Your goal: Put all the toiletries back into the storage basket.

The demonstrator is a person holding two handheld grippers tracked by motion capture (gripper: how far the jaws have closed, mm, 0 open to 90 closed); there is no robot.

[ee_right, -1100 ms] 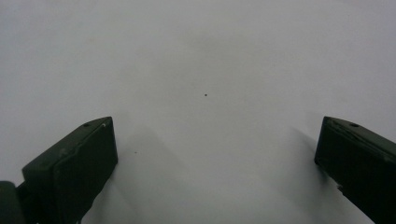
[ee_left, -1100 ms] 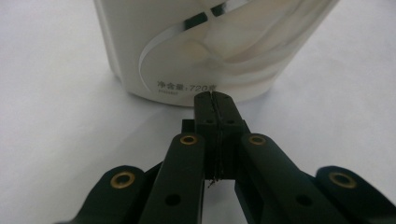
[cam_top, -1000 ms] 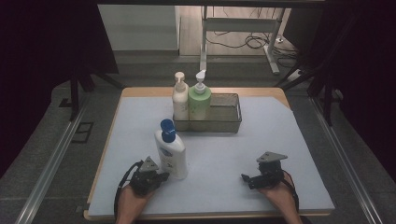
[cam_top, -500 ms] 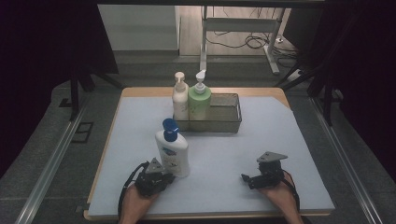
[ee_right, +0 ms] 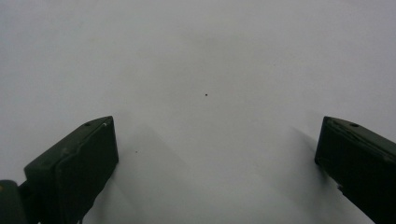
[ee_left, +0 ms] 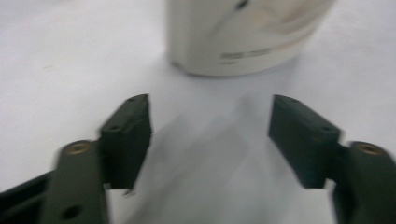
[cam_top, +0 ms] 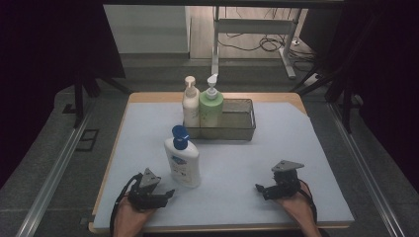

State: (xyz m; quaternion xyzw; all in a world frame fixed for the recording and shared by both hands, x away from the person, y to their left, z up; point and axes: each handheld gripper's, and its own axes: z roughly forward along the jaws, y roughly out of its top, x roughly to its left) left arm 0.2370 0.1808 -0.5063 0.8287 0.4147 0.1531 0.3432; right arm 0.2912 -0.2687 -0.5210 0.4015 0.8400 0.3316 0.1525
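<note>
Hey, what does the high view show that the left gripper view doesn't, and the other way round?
The high view takes in the whole table: the wire basket at the back with a cream pump bottle and a green pump bottle standing in it, the blue cap of the white lotion bottle, and the right tongs.

The left gripper view gives a close look at the left tongs, jaws wide apart with nothing between them, and the small print at the bottle's base.

Both show the white lotion bottle standing on the pale mat just ahead of the left tongs.
</note>
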